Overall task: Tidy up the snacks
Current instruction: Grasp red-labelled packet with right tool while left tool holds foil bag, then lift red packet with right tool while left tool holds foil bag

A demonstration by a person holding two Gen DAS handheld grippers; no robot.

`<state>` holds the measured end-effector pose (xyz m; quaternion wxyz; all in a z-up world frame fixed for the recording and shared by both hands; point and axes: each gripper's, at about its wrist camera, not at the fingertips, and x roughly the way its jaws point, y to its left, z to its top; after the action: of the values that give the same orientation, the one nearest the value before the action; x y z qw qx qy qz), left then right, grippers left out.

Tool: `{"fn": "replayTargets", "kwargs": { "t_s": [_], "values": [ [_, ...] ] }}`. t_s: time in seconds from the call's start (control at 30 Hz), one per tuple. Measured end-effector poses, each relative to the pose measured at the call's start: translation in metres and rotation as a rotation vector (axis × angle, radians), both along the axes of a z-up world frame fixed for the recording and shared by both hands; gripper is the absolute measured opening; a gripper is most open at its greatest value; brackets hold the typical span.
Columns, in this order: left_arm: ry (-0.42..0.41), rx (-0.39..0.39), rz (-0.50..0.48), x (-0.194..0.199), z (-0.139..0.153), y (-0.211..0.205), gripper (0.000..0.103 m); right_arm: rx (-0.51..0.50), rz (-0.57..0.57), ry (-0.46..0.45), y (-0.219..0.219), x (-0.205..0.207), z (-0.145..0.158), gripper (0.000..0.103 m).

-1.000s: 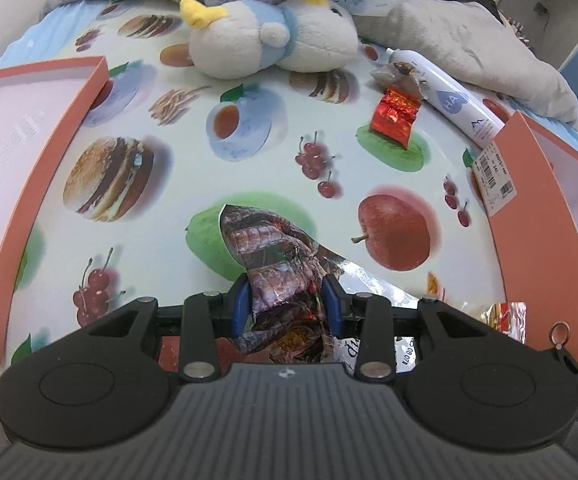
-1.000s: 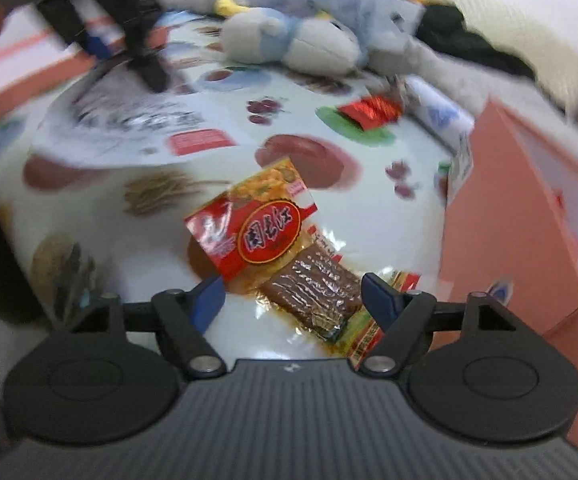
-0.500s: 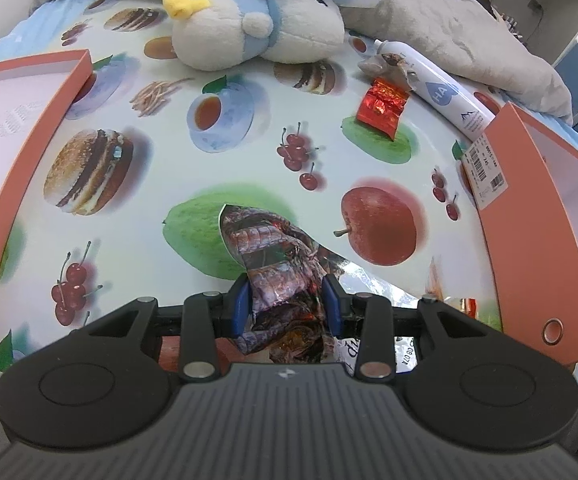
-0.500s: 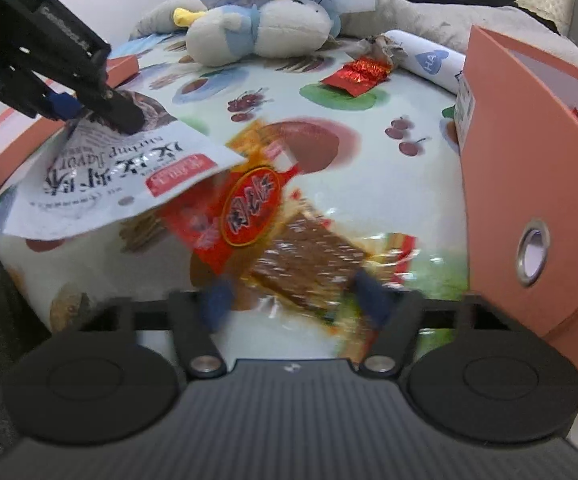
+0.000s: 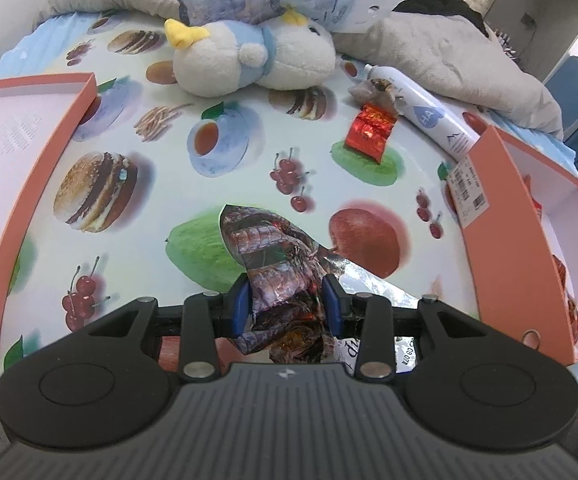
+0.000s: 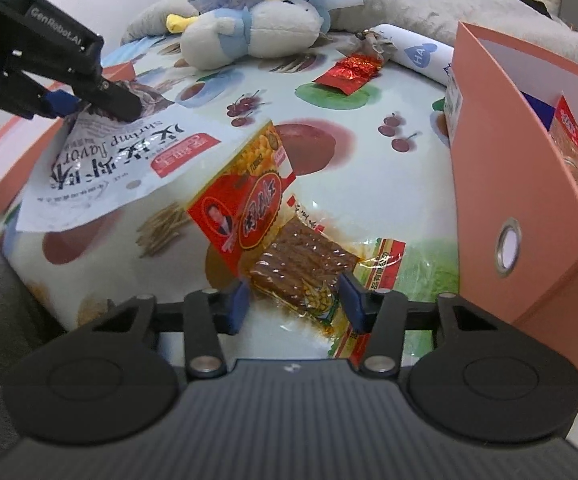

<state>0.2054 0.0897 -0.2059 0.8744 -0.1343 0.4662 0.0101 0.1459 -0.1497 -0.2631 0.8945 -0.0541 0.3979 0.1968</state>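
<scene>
Since a second ago our right tool [image 6: 295, 298] has narrowed and its jaws are closing around the clear brown-strip snack packet [image 6: 303, 266] on the table [image 6: 369, 168]. Our left tool [image 5: 285, 300] grips the shrimp-flavour bag [image 5: 273, 256]. We judge pick-up underway; next, lift into the orange box [image 6: 501, 184] alongside.

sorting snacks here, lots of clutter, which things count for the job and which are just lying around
For the job:
- shrimp snack bag, held in left tongs
- clear snack packet, right tongs closing on it
- red-yellow packet
- small red packet
- orange box

Lying about:
- plush toy
- white tube
- grey blanket
</scene>
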Motion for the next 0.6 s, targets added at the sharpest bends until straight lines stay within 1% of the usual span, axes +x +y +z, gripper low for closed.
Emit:
{"fn": "replayTargets", "kwargs": {
  "t_s": [0.13,0.2,0.3,0.4,0.6],
  "values": [
    [-0.012,0.005,-0.009,-0.002,0.006,-0.004,0.043,0.009,-0.010,0.011,-0.005,0.000,0.007,0.025],
    [-0.016,0.002,-0.011,-0.002,0.008,-0.004,0.043,-0.016,0.003,-0.023,-0.004,-0.003,0.011,0.017],
    [-0.023,0.002,-0.014,-0.004,0.011,-0.006,0.043,-0.061,0.020,-0.061,0.000,-0.007,0.019,0.011],
    [-0.032,0.000,-0.016,-0.005,0.017,-0.008,0.043,-0.064,0.014,-0.085,-0.003,-0.009,0.031,0.007],
    [-0.045,0.027,-0.043,-0.003,0.031,-0.019,0.043,-0.036,-0.022,-0.122,-0.013,-0.007,0.062,0.006]
  ]
}}
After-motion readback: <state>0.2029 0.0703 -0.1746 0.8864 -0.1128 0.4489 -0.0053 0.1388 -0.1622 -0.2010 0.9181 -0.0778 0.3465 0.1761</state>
